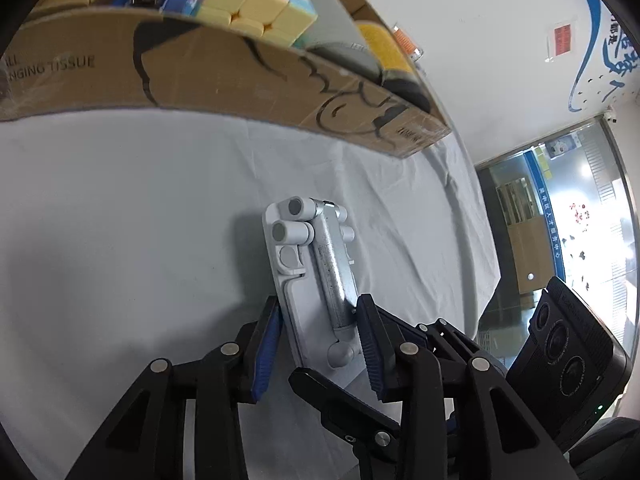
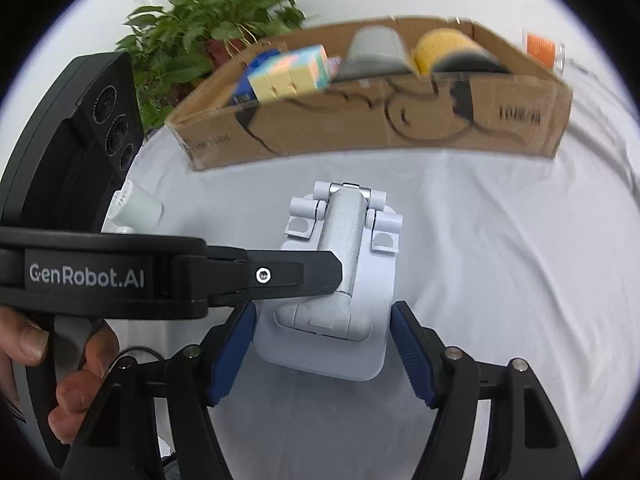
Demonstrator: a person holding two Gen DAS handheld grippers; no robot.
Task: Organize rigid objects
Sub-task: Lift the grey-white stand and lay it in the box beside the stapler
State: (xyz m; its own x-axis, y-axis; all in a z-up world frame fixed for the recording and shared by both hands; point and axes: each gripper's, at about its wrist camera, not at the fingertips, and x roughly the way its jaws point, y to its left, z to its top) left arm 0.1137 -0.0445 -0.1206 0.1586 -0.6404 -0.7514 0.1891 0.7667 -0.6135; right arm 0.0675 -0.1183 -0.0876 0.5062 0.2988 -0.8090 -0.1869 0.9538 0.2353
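A white folding stand with a silver metal arm [image 1: 316, 264] is held edge-on between the blue pads of my left gripper [image 1: 318, 328], which is shut on its base. In the right wrist view the same stand [image 2: 340, 280] hangs above the white cloth, with the left gripper's black finger [image 2: 280, 274] across it. My right gripper [image 2: 324, 352] is open around the stand's base, its pads a little apart from the edges. A cardboard box [image 1: 224, 76] [image 2: 360, 128] holds a pastel cube, a grey roll and a yellow roll.
A white cloth [image 2: 500, 260] covers the table. A potted plant [image 2: 216, 12] stands behind the box at left. A small clear cup [image 2: 138, 208] lies at left. An orange-labelled container [image 2: 542, 48] stands behind the box's right end.
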